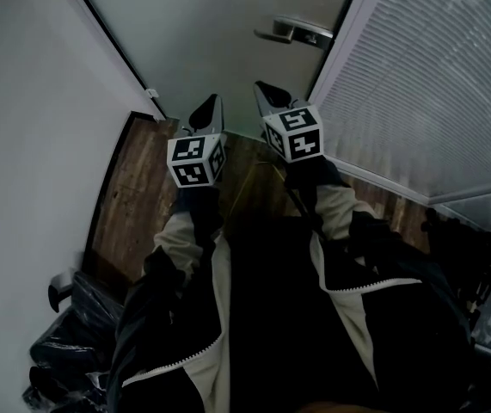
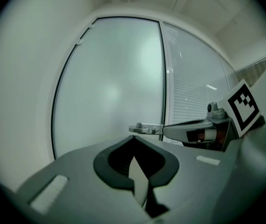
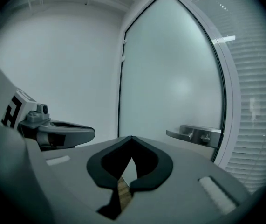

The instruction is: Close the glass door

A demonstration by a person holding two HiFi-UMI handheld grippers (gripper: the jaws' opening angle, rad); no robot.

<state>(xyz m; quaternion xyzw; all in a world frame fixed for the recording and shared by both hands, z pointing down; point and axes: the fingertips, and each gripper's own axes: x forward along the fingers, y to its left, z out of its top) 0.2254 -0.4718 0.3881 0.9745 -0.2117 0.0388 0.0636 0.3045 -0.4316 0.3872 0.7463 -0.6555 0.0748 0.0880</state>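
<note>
The 2 grippers, left gripper (image 1: pixel 209 110) and right gripper (image 1: pixel 271 95), are both clenched on nothing, side by side, short of the 1 frosted glass door (image 1: pixel 219 24) ahead, whose 1 lever handle (image 1: pixel 292 31) sits beside the slatted panel (image 1: pixel 417 84), while only the head view shows the wooden floor (image 1: pixel 133 196) and black bags (image 1: pixel 73 317).

wall (image 1: pixel 21 144): plain white, left | floor (image 1: pixel 133 205): dark wood planks | blinds (image 1: pixel 417 84): slatted, right | light: dim
</note>
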